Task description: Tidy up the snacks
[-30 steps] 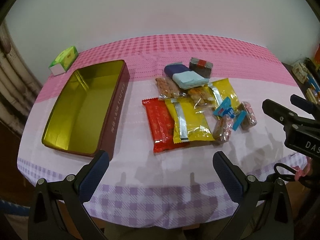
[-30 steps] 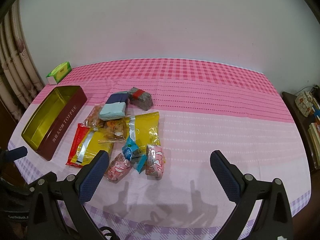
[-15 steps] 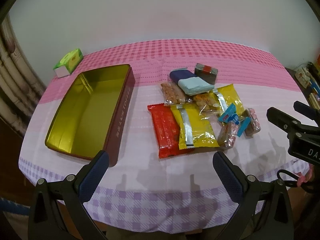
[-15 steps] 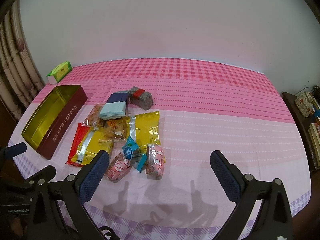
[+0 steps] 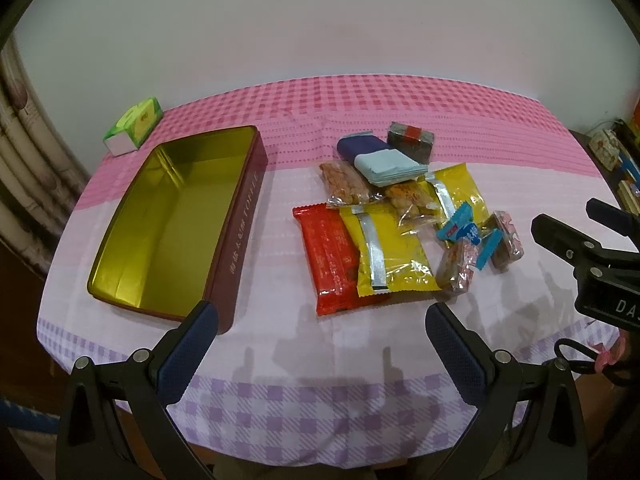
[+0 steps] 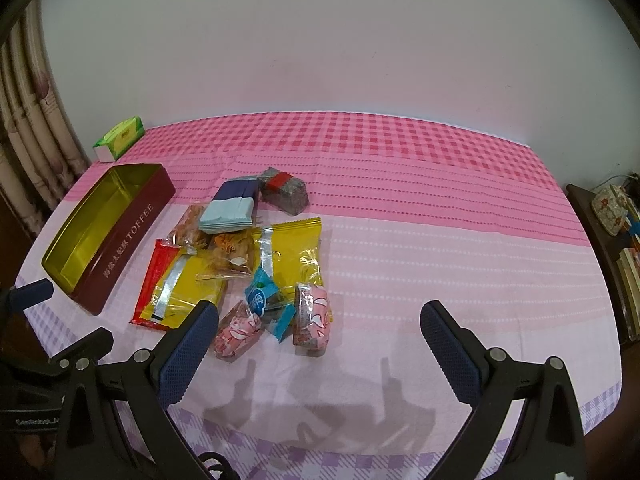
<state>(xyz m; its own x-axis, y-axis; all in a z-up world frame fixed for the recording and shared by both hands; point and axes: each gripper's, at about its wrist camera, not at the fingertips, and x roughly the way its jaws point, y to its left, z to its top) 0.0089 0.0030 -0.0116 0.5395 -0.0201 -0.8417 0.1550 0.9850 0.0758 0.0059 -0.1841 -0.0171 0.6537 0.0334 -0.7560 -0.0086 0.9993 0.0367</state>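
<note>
A pile of snack packets lies mid-table: a red packet [image 5: 330,254], two yellow packets [image 5: 386,254] [image 6: 294,248], pink-wrapped sweets [image 6: 312,316], a blue candy [image 6: 260,296], a pale blue and navy pack [image 5: 380,160] and a grey block with a red band [image 6: 284,190]. An empty maroon toffee tin [image 5: 168,216] [image 6: 100,232] with a gold inside sits left of them. My left gripper [image 5: 320,344] is open above the table's near edge, in front of the red packet. My right gripper [image 6: 316,344] is open, just short of the pink sweets. Neither holds anything.
A green tissue box [image 5: 134,126] stands at the far left corner of the pink checked tablecloth [image 6: 400,160]. Curtains hang at the left. A shelf with books and a patterned box [image 6: 610,208] stands off the right edge. The wall runs behind the table.
The left gripper has shifted left and slightly forward, so the tin and snacks sit further right and lower in its view. The right gripper has barely moved.
</note>
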